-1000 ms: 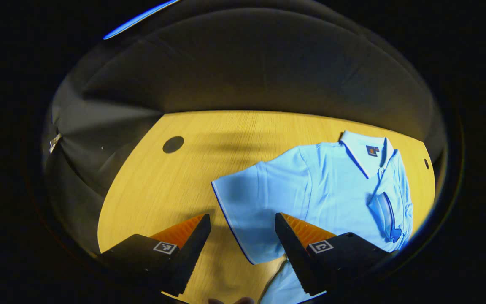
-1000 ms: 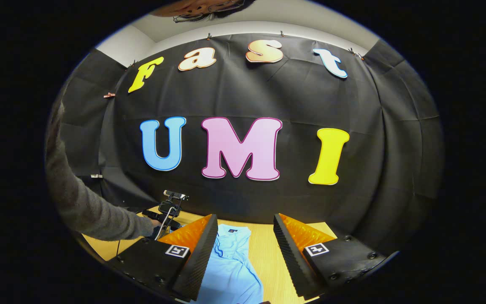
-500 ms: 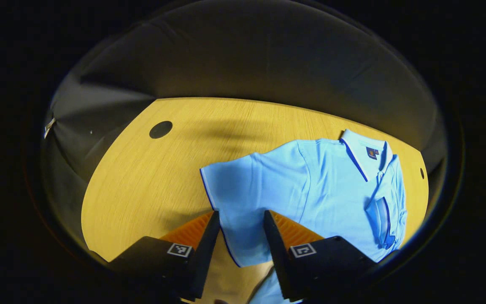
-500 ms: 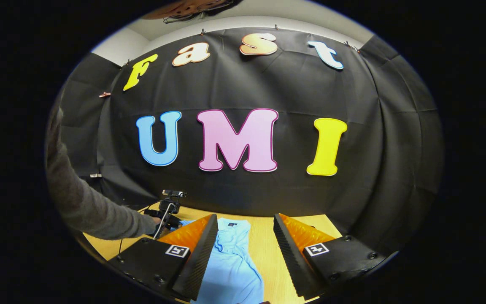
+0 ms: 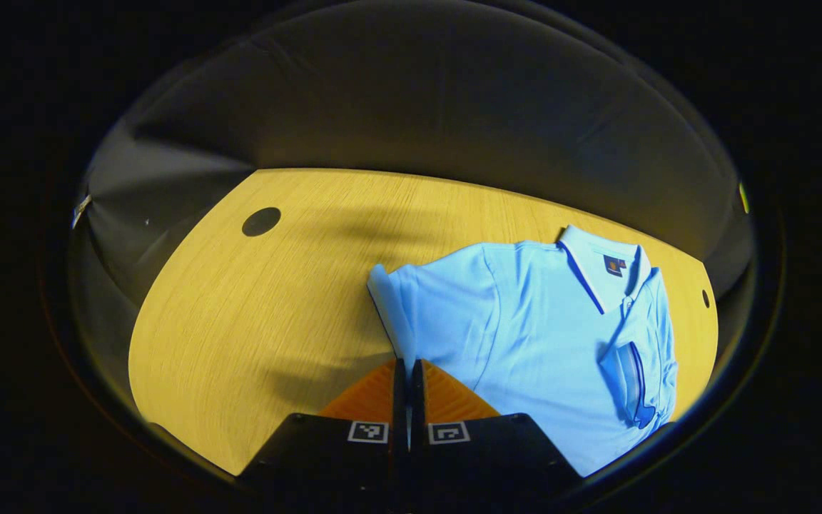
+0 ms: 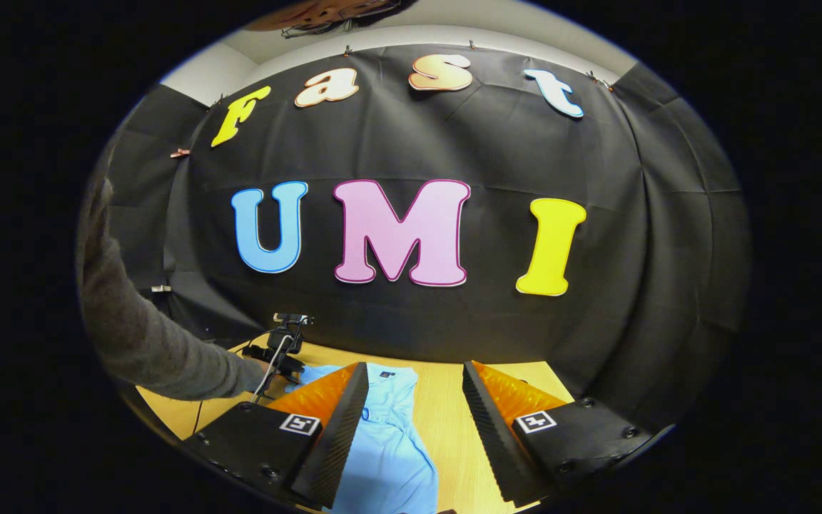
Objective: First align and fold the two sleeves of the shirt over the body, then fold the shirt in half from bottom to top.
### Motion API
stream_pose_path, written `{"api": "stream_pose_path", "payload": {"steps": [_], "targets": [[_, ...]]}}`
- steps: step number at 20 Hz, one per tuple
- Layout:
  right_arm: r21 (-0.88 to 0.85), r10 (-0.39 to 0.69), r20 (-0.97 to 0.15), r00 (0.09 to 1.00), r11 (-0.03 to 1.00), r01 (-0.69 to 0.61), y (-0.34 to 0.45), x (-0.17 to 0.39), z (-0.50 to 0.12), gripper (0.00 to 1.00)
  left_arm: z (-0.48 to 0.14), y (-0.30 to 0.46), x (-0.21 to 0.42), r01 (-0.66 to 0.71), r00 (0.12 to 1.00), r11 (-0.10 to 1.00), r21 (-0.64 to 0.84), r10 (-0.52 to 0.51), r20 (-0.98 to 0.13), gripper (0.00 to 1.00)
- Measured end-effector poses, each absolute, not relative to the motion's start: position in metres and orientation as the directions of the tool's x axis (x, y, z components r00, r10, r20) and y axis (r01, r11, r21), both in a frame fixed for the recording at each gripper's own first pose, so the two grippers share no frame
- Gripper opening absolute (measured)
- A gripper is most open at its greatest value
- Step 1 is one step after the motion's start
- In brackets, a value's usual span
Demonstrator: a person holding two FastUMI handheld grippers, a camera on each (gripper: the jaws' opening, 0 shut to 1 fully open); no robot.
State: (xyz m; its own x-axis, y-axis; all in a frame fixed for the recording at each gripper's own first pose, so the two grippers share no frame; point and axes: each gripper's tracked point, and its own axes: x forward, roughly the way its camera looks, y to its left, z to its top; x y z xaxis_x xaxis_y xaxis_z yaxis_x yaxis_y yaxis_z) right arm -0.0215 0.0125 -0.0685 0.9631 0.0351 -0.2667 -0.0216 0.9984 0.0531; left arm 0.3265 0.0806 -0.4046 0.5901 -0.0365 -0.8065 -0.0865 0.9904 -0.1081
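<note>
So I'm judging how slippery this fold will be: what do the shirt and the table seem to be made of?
The shirt looks like soft matte knit, probably cotton: it creases limply, with a ribbed collar. The table looks like smooth wood or wood-look laminate, with straight grain lines and a slight sheen.

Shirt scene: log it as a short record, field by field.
shirt: light blue polo, lying on the wooden table
far sleeve: folded over the body
near sleeve: edge pinched and lifting
left tongs: shut on near sleeve
right tongs: open, held above the shirt, holding nothing
bottom-to-top fold: not yet done
</note>
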Motion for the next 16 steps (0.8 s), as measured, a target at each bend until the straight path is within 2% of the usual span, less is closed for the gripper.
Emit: {"api": "stream_pose_path", "payload": {"steps": [3,7,12,16], "targets": [[0.067,0.029,-0.268,0.963,0.998,-0.012,0.007,-0.021,-0.068,0.83,-0.375,0.061,0.336,-0.057,0.657,0.989,-0.138,-0.067,-0.751,0.06],[0.079,0.038,-0.267,0.963,0.997,-0.017,0.009,-0.019,-0.069,0.83,-0.335,0.005,0.331,0.06,0.709,0.981,-0.185,-0.172,-0.684,0.06],[0.088,0.041,-0.268,0.963,0.996,-0.017,0.01,-0.025,-0.07,0.83,-0.302,-0.073,0.303,0.211,0.724,0.955,-0.208,-0.296,-0.623,0.06],[0.097,0.026,-0.273,0.962,0.995,0.001,0.002,-0.028,-0.072,0.83,-0.311,-0.12,0.275,0.324,0.686,0.933,-0.157,-0.346,-0.64,0.06]]}}
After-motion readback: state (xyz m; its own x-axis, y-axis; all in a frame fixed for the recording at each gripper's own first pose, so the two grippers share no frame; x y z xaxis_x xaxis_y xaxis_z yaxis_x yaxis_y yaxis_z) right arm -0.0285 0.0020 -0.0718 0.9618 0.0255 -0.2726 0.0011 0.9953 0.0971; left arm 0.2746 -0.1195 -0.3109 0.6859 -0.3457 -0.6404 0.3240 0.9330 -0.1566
